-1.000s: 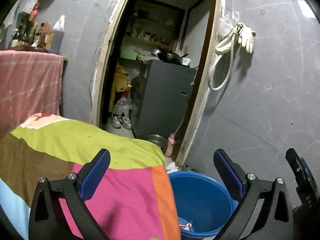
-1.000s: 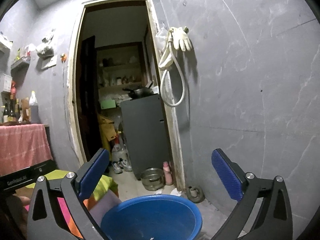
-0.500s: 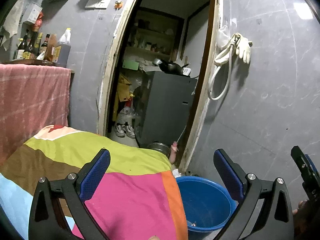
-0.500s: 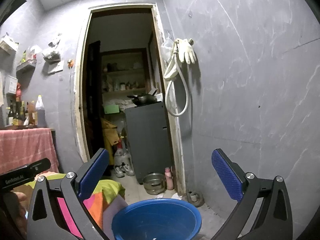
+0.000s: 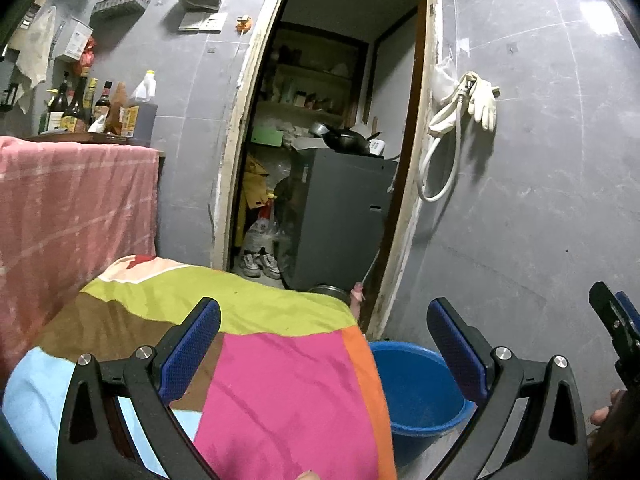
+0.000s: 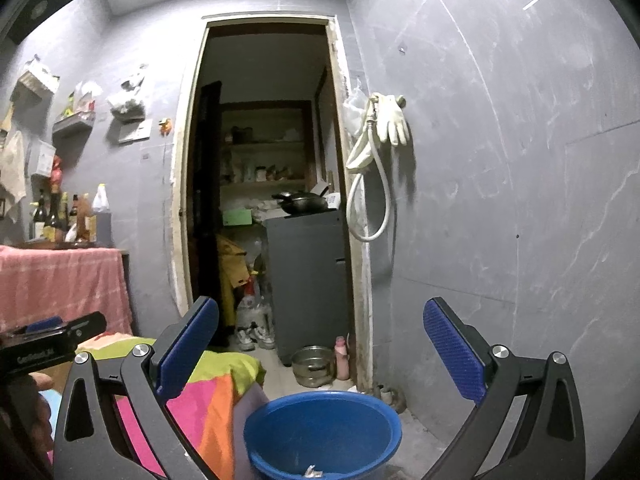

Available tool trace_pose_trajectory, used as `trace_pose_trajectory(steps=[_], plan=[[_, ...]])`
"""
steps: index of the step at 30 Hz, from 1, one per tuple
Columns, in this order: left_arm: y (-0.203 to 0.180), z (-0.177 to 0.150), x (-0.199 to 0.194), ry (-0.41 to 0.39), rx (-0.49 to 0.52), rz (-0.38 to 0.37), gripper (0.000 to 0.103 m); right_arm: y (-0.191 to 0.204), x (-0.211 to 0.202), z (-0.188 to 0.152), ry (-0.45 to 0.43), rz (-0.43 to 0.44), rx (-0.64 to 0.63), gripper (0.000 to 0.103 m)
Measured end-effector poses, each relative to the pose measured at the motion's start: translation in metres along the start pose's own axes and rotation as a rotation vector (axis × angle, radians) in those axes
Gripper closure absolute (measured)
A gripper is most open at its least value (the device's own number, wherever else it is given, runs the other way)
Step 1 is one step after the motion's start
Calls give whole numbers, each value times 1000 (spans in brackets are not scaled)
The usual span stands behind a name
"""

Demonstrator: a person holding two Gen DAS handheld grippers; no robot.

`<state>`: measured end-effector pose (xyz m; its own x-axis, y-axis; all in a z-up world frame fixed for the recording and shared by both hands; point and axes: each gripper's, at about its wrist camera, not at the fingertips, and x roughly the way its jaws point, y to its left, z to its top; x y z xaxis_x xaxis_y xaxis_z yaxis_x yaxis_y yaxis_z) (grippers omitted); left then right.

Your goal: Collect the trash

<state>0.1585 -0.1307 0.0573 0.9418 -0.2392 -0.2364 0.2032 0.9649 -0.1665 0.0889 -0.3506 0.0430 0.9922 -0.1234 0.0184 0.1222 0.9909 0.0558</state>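
A blue basin [image 6: 320, 432] sits on the floor beside the bright patchwork cloth [image 5: 260, 380], with a small scrap of trash [image 6: 312, 470] lying in its bottom. The right gripper [image 6: 320, 344] hangs above the basin, its fingers [image 6: 452, 344] spread wide and holding nothing. The left gripper [image 5: 324, 344] hovers over the cloth, its fingers [image 5: 192, 344] equally wide apart and empty. Behind stands an open doorway [image 6: 264, 160].

You see a blue basin [image 6: 320, 424], a patchwork cloth [image 5: 256, 360] in pink, lime, orange, brown and pale blue, a pink checked cover [image 5: 72, 208], grey walls [image 6: 500, 200], blue-padded black fingers [image 5: 192, 344].
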Motion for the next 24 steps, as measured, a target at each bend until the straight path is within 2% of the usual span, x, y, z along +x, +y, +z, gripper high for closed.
trace_pose_trajectory(steps=[7, 15, 24], plan=[[2, -11, -23, -1, 22, -4, 2, 12, -27, 0, -2, -1, -28, 0], [4, -27, -53, -14, 60, 8, 2, 14, -54, 0, -8, -41, -36, 0], [9, -42, -77, 0, 73, 13, 2, 20, -77, -16, 47, -43, -36, 0]])
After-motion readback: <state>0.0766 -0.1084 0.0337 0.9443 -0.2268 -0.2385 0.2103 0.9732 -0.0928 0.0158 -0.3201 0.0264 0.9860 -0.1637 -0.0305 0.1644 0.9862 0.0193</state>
